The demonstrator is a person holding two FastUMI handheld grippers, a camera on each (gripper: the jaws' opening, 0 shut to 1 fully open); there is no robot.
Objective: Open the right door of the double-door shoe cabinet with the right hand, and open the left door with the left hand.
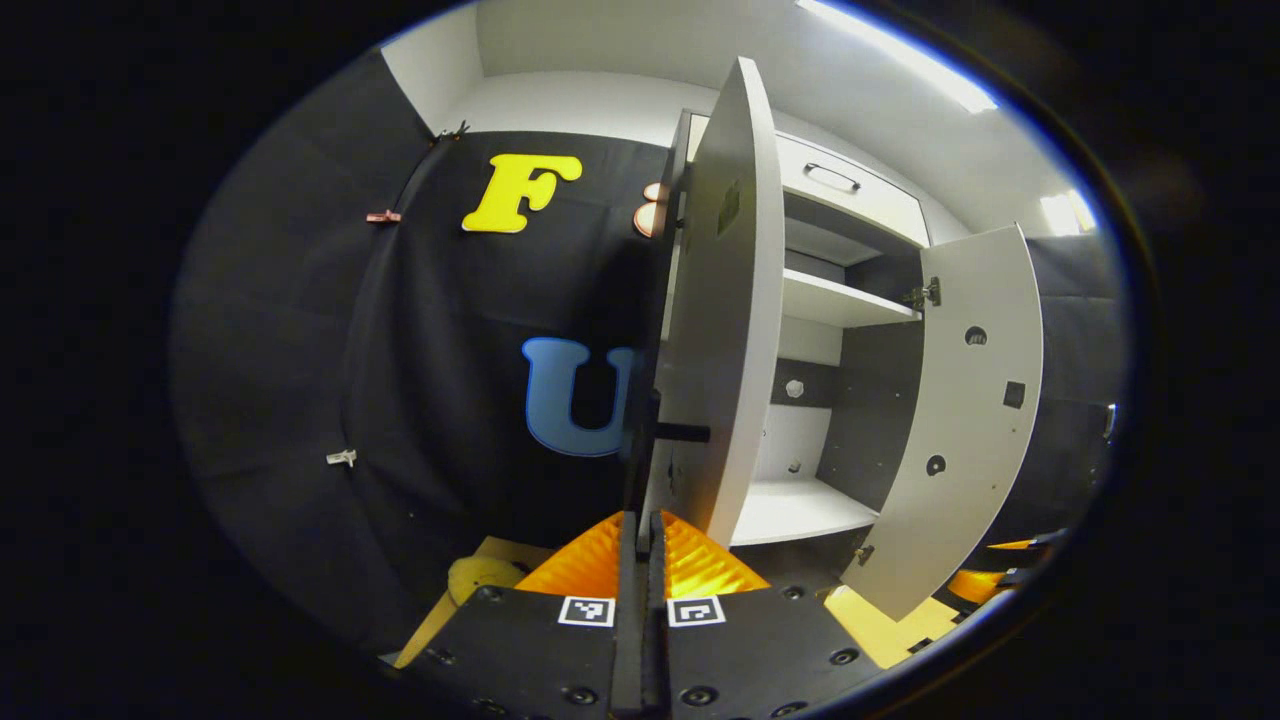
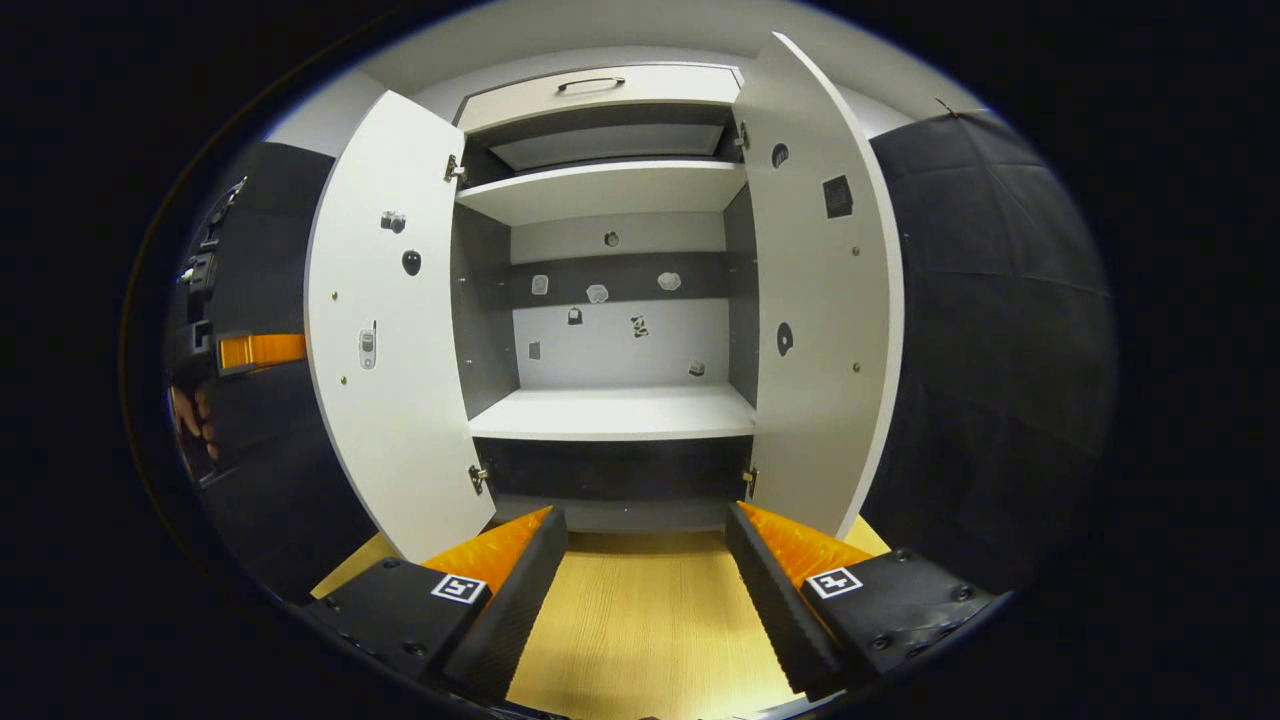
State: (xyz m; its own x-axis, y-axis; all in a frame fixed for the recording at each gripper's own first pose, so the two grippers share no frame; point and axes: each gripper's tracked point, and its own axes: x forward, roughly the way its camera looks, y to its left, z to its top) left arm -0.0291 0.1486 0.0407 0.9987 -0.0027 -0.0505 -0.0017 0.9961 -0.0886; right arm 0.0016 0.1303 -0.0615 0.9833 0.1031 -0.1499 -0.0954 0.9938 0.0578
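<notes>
At the left door, left jaws closed; right jaws spread wide, empty.

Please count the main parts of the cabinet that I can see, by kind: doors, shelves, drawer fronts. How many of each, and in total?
Open doors: 2, the left door and the right door
Shelves: 2, the upper shelf and the lower shelf
Drawer fronts: 1, the drawer front on top
Total: 5
</notes>
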